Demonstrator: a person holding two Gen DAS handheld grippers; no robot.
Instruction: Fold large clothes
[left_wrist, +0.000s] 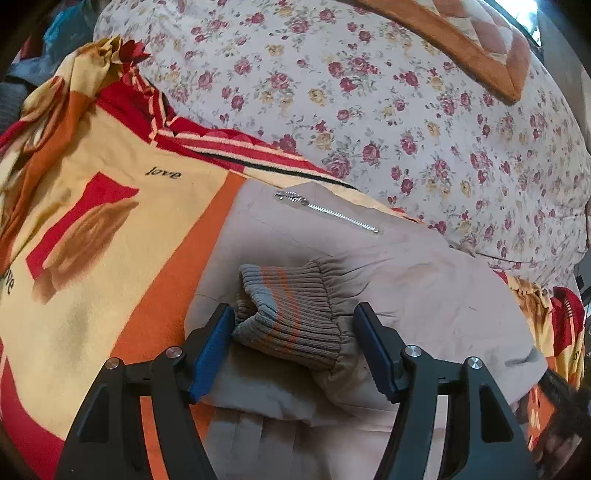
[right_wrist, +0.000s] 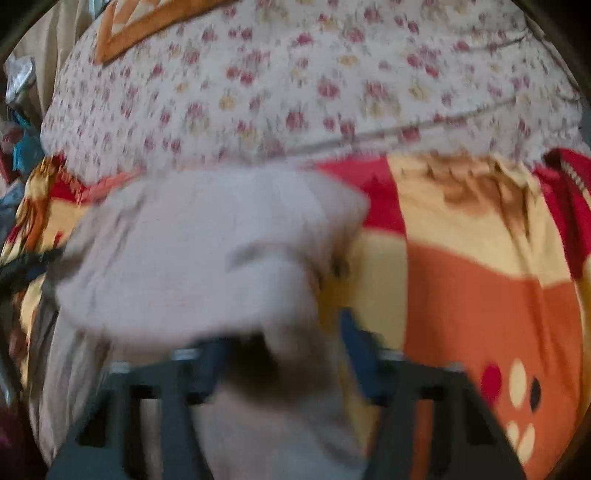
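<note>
Patterned blanket under beige jacket.

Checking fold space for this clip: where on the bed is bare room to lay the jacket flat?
Bare blanket lies left of the jacket, up to its red striped edge. More shows on the jacket's other side. The flowered quilt borders behind. It is crowded at the cuff, between the left tool's open fingers.

Motion blur smears the right claw and the beige jacket draped over it
</note>
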